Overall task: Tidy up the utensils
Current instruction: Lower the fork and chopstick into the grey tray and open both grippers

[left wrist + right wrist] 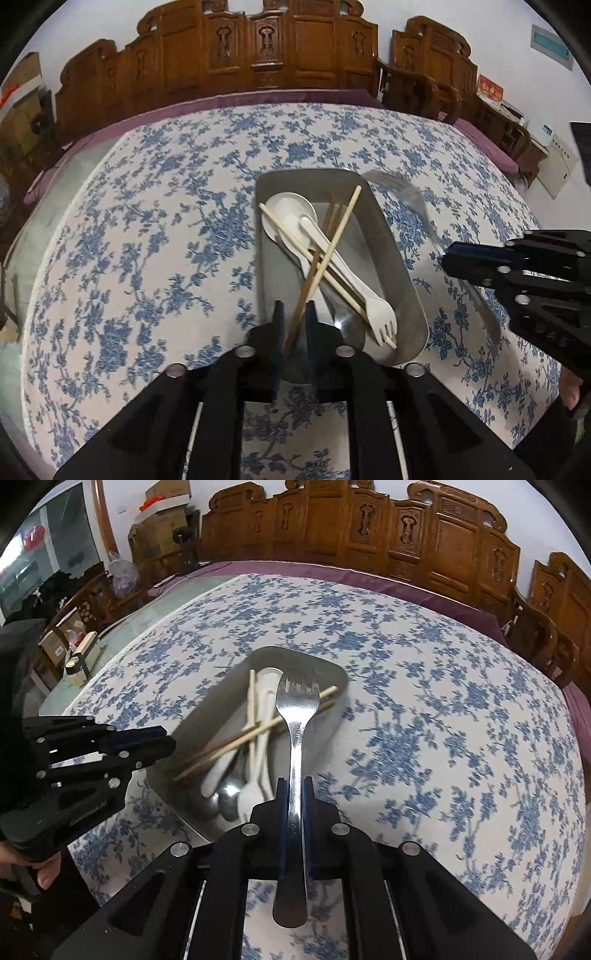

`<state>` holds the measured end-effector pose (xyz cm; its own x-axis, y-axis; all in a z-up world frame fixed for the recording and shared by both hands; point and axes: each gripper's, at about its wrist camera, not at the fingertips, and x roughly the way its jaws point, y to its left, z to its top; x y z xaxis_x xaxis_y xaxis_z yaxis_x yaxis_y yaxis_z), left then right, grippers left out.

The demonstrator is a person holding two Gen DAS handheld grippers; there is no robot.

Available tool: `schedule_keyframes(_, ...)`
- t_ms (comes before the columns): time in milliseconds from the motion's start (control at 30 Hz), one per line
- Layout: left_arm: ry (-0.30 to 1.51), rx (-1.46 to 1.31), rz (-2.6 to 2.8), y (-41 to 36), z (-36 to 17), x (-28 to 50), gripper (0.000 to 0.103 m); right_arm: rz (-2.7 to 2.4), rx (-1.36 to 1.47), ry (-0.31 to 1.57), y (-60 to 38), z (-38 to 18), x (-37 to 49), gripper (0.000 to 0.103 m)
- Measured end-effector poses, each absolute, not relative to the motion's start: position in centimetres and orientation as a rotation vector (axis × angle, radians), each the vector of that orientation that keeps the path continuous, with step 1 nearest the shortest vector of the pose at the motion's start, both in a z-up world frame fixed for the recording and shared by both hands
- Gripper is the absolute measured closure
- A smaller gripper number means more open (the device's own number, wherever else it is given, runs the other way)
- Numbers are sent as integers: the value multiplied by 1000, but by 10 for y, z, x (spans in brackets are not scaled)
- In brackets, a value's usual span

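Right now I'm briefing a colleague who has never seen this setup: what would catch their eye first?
Most striking is the metal fork, clamped by its handle in the right gripper and poised over the steel tray. The tray sits mid-table on a blue-flowered tablecloth, piled with crossed chopsticks, white plastic spoons and a white plastic fork. The left gripper stands at the tray's near end, a brown chopstick between its fingers.

No text is legible; the red sign [490,89] is blurred
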<state>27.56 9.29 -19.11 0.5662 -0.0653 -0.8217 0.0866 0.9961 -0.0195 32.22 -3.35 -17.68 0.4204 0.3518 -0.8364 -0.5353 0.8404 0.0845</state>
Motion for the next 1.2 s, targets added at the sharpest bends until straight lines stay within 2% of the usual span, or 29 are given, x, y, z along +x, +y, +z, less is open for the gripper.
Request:
schedule_keyframes(667, 916, 20, -72, 126, -173, 258, 89, 578, -138, 1006, 23, -191, 350, 94)
schedule_keyframes(1200, 910, 14, -71, 125, -170, 255, 88, 589, -84, 960, 9, -192, 345, 92)
